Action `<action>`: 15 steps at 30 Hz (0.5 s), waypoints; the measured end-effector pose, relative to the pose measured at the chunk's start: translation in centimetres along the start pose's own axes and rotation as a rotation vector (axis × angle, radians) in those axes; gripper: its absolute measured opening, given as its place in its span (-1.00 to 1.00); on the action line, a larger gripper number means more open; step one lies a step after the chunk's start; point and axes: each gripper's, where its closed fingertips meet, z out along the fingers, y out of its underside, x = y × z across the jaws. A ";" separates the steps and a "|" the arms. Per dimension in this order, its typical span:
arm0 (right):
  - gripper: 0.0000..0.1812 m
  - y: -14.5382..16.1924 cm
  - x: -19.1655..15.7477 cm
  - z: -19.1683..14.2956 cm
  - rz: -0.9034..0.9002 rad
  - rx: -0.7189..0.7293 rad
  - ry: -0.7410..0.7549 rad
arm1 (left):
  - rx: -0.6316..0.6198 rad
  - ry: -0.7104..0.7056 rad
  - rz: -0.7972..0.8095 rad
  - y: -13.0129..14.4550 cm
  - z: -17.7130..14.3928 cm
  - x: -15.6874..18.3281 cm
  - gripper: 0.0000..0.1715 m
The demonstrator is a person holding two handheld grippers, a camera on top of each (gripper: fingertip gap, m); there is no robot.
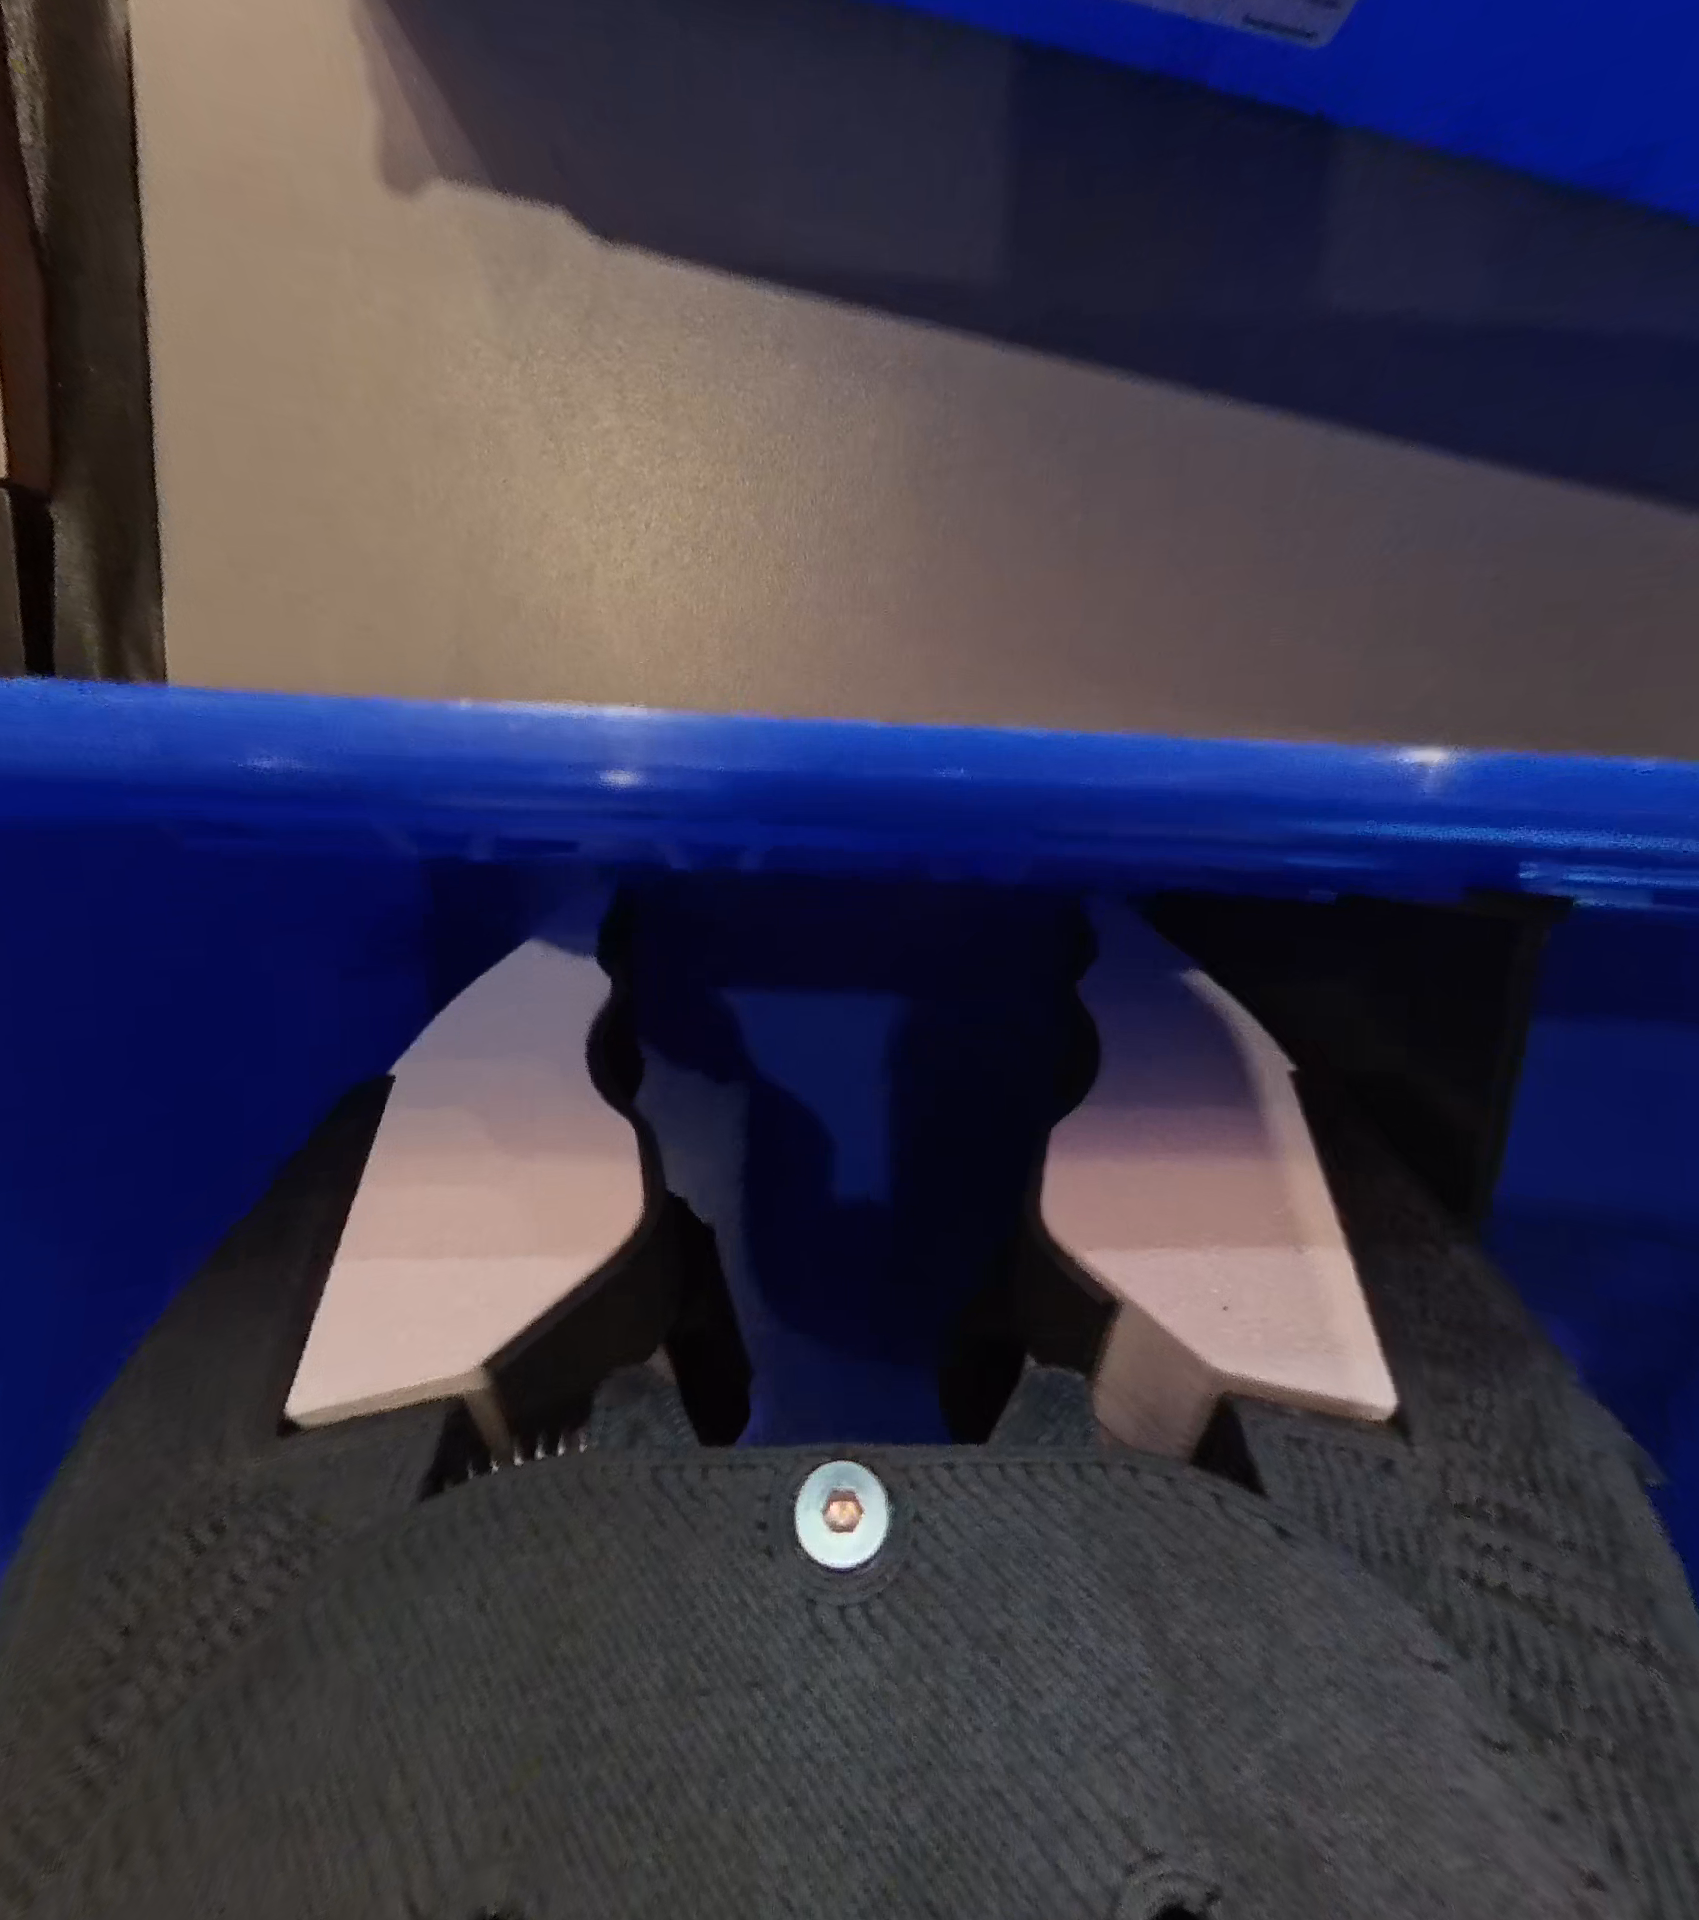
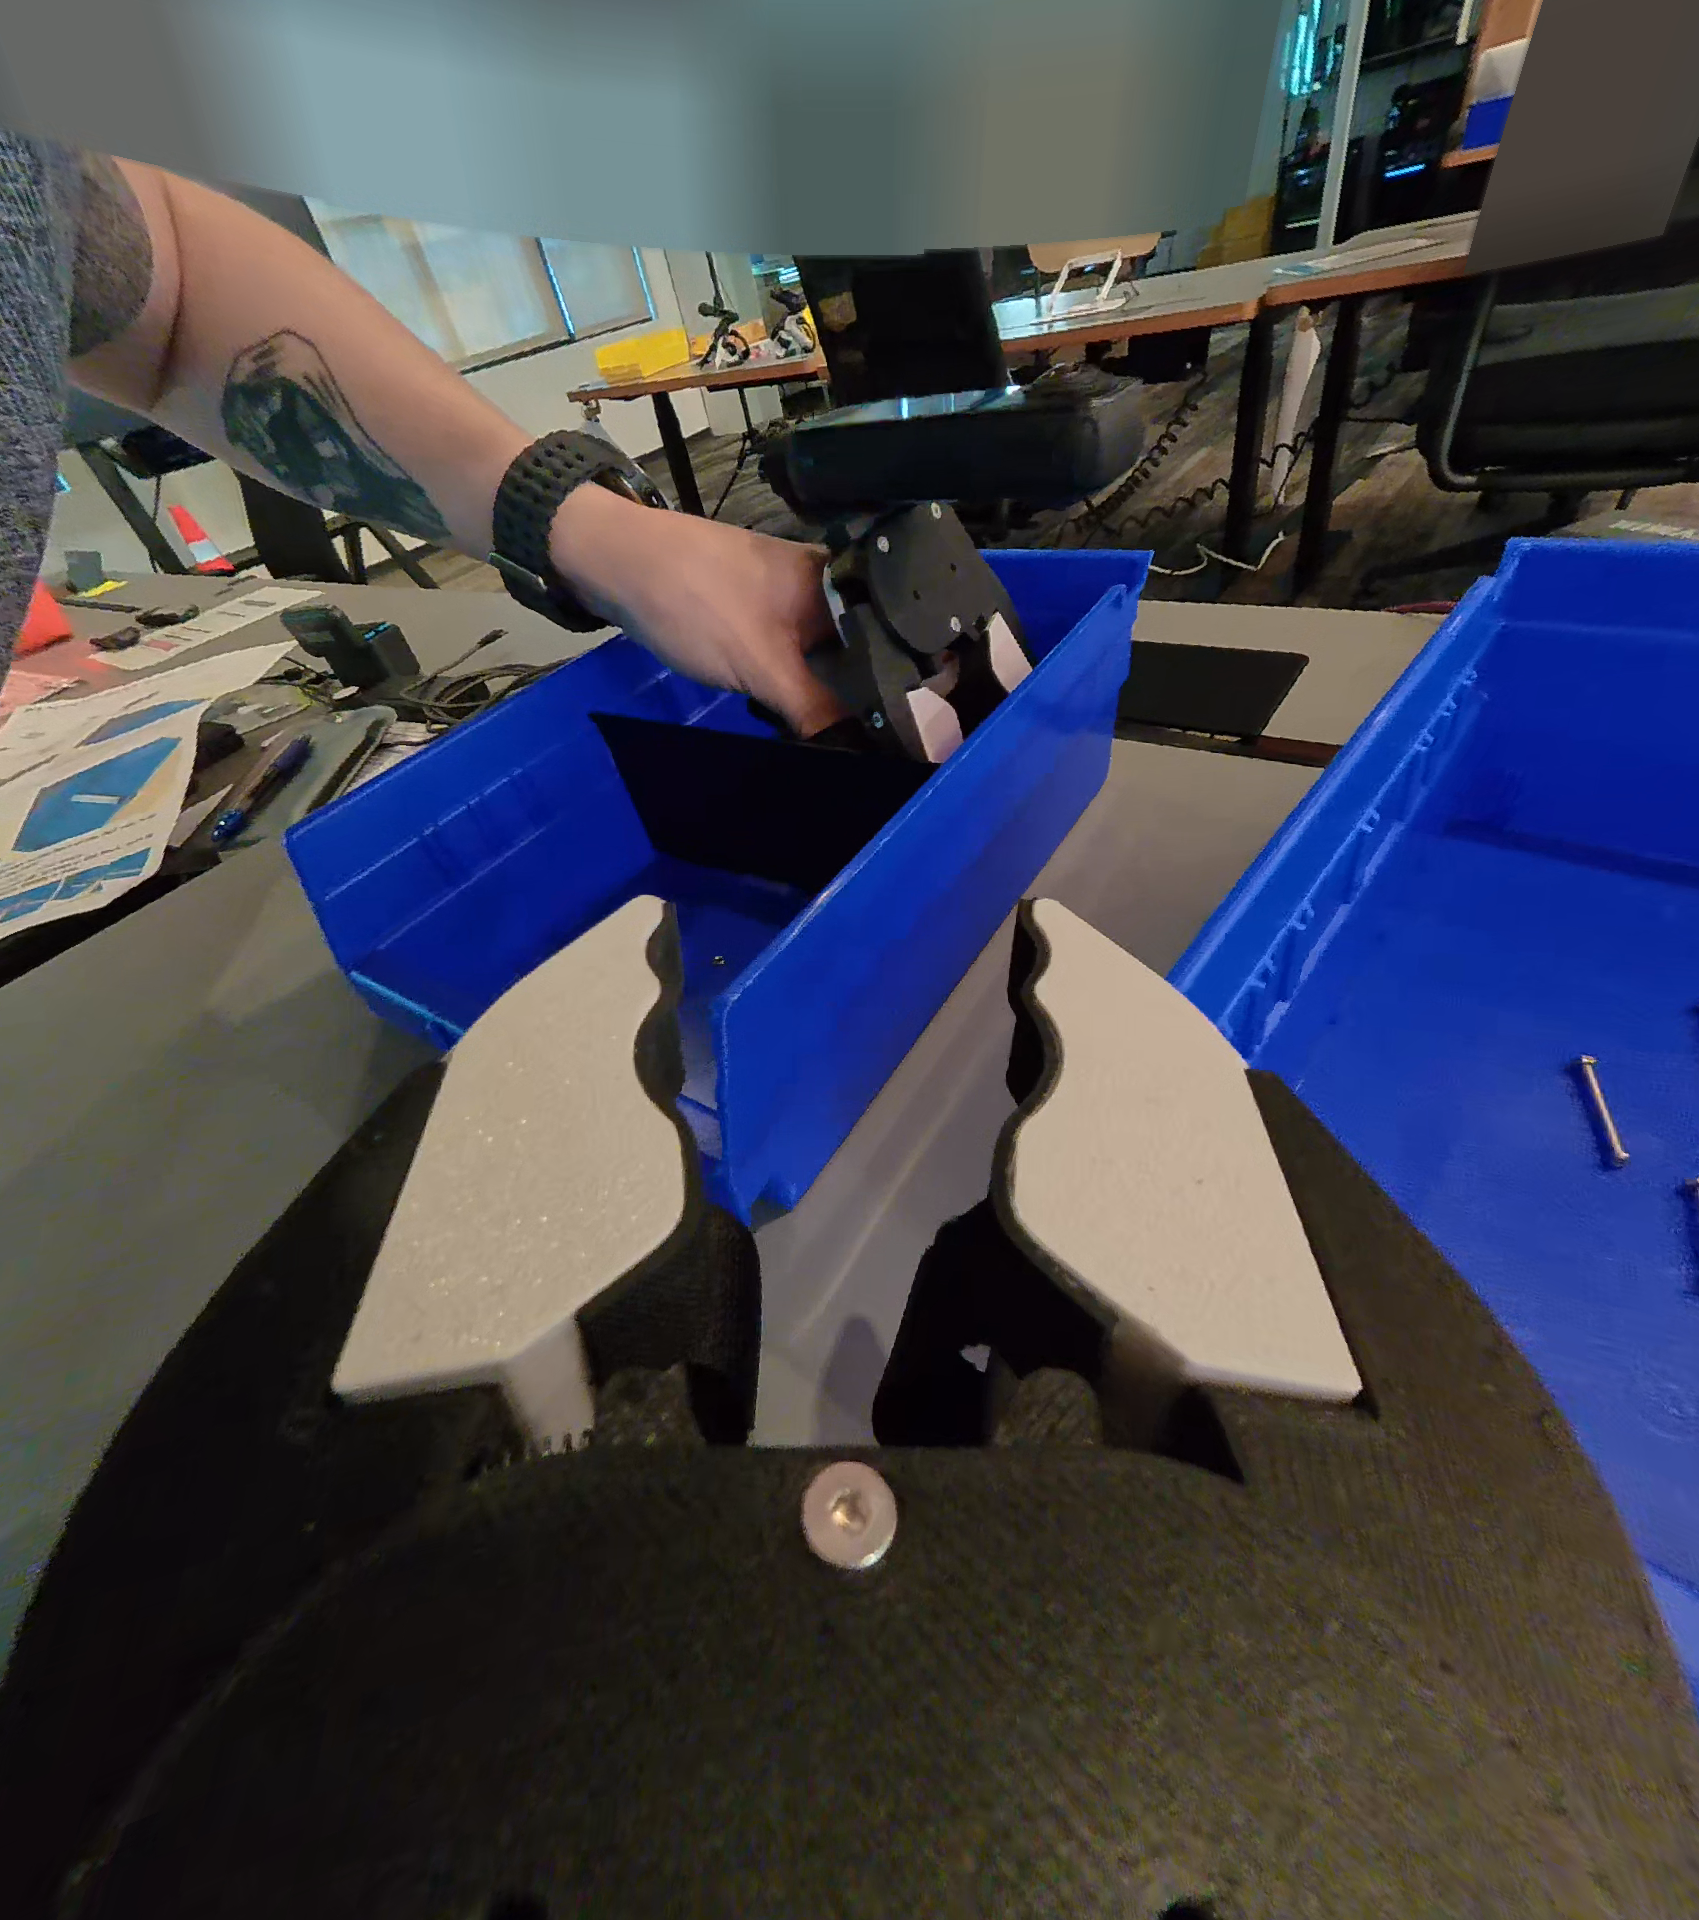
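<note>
Fingers [image 2: 1115, 1132] of both grippers apart, right pair astride blue bin [image 2: 886, 935] wall, left pair [image 1: 471, 1164] inside bin.

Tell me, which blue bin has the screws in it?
The right-hand blue bin: three screws lie inside. The left bin holds a black divider instead.

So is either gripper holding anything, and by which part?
Nothing visibly. The left gripper is open inside the blue bin beside the black divider; the right gripper is open at that bin's corner.
</note>
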 end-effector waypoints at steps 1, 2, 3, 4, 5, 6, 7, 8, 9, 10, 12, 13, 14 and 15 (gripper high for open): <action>-0.33 0.0 0.0 0.0 0.001 0.001 0.000 | -0.004 -0.016 0.003 0.2 0.0 -0.3 -0.15; -0.33 0.1 -0.1 -0.1 0.004 -0.001 -0.003 | -0.006 -0.025 0.004 0.3 -0.1 -0.5 -0.18; -0.33 0.1 -0.1 -0.1 0.007 -0.003 -0.004 | -0.004 -0.025 -0.009 0.4 -0.2 -0.6 -0.18; -0.33 0.0 -0.2 -0.2 0.007 0.000 -0.003 | 0.004 -0.018 -0.025 0.4 -0.2 -0.6 -0.18; -0.33 0.0 -0.2 -0.2 0.007 0.000 -0.003 | 0.010 -0.019 -0.031 0.5 -0.3 -0.7 -0.19; -0.33 0.1 -0.3 -0.2 0.009 -0.002 -0.006 | 0.007 -0.035 -0.021 0.6 -0.3 -1.0 -0.21; -0.33 0.0 -0.4 -0.3 0.008 -0.002 -0.008 | 0.005 -0.051 -0.016 0.7 -0.3 -1.3 -0.20; -0.33 -0.1 -0.4 -0.3 0.005 -0.002 -0.007 | 0.004 -0.063 -0.025 0.8 -0.4 -1.6 -0.21; -0.33 -0.1 -0.5 -0.3 0.003 -0.002 -0.008 | 0.001 -0.074 -0.029 1.0 -0.5 -2.0 -0.23; -0.33 -0.2 -0.5 -0.3 0.001 -0.001 -0.008 | 0.000 -0.090 -0.030 1.1 -0.7 -2.3 -0.24; -0.33 -0.3 -0.5 -0.4 0.003 0.000 -0.008 | 0.021 -0.094 -0.039 0.9 -1.3 -2.5 -0.26; -0.33 -0.3 -0.5 -0.4 0.004 0.000 -0.008 | 0.052 -0.065 -0.045 0.3 -1.6 -2.1 -0.28; -0.33 -0.3 -0.6 -0.4 0.006 0.000 -0.009 | 0.089 -0.026 -0.042 -0.3 -1.9 -1.5 -0.31; -0.33 -0.3 -0.7 -0.4 0.010 -0.002 -0.015 | 0.116 0.006 -0.022 -0.9 -2.1 -1.0 -0.31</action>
